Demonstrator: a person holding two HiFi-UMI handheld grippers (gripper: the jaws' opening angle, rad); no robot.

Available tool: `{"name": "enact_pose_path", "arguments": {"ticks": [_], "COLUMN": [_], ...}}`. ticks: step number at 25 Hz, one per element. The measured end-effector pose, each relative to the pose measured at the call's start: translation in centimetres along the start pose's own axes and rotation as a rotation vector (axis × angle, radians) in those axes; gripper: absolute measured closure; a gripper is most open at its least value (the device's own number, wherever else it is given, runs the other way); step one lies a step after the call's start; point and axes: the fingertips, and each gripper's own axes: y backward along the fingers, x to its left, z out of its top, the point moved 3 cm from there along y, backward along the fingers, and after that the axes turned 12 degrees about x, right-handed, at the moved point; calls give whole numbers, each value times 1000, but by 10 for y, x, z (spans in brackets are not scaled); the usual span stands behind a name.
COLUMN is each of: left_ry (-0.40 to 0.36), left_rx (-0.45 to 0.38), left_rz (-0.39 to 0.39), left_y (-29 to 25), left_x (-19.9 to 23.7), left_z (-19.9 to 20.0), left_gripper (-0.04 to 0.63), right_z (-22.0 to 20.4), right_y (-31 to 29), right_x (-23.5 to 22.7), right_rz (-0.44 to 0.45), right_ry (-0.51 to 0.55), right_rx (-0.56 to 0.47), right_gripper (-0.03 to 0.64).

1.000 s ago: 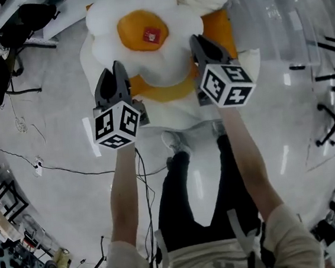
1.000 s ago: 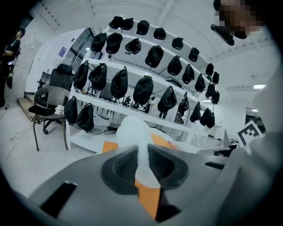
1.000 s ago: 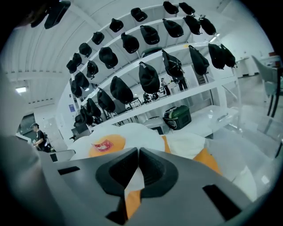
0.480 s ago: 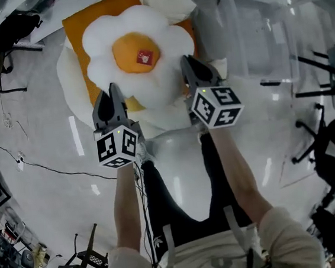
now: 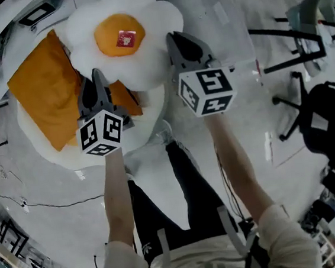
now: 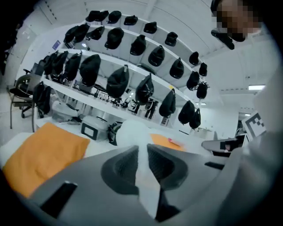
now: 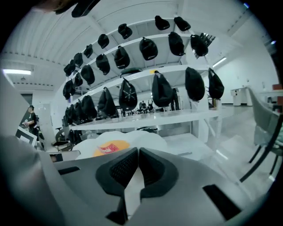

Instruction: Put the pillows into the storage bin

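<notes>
Left hand-held gripper [image 5: 95, 79] and right hand-held gripper [image 5: 177, 40] pinch opposite edges of an egg-shaped pillow [image 5: 123, 43], probably to share its bulk. An orange pillow [image 5: 40, 97] lies beneath.

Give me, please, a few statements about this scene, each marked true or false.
1. The left claw and right claw both pinch the egg pillow at its white edge. True.
2. The egg pillow's middle is blue. False: it is orange-yellow, with a red tag.
3. An orange pillow lies on a white cushion. True.
4. The right claw is open and empty. False: it is shut on white pillow fabric.
</notes>
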Motion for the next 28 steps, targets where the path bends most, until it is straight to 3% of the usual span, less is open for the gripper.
{"name": "enact_pose_path", "arguments": {"ticks": [7, 10, 14, 16, 17, 18, 19, 20, 28], "left_ry": [-81, -115, -166, -198, -215, -217, -201, -181, -130], "left_rx": [31, 60, 92, 151, 195, 241, 276, 294, 330], "left_rz": [-180, -227, -275, -287, -270, -235, -195, -162, -79], "left_y": [-101, -136, -163, -174, -181, -188, -194, -197, -175], "left_x": [-149, -193, -235, -240, -237, -230, -221, -212, -149], "left_z": [-18, -32, -48, -61, -67, -73, -76, -78, -88], "left_gripper": [543, 543, 543, 540, 515, 444, 295, 290, 290], "right_z": [-15, -35, -63, -75, -81, -88, -97, -106, -126], "right_y": [38, 47, 52, 54, 51, 45, 36, 29, 13], "right_x": [-168, -216, -261, -272, -276, -279, -282, -284, -250], "right_rz": [-201, -281, -319, -345, -355, -355, -344, -330, -240], "right_ry": [-15, -1, 8, -37, -75, -120, -167, -208, -264], "right_rx": [-38, -8, 45, 39, 32, 34, 48, 64, 84], "right_gripper": [601, 601, 601, 601, 600, 552, 303, 268, 270]}}
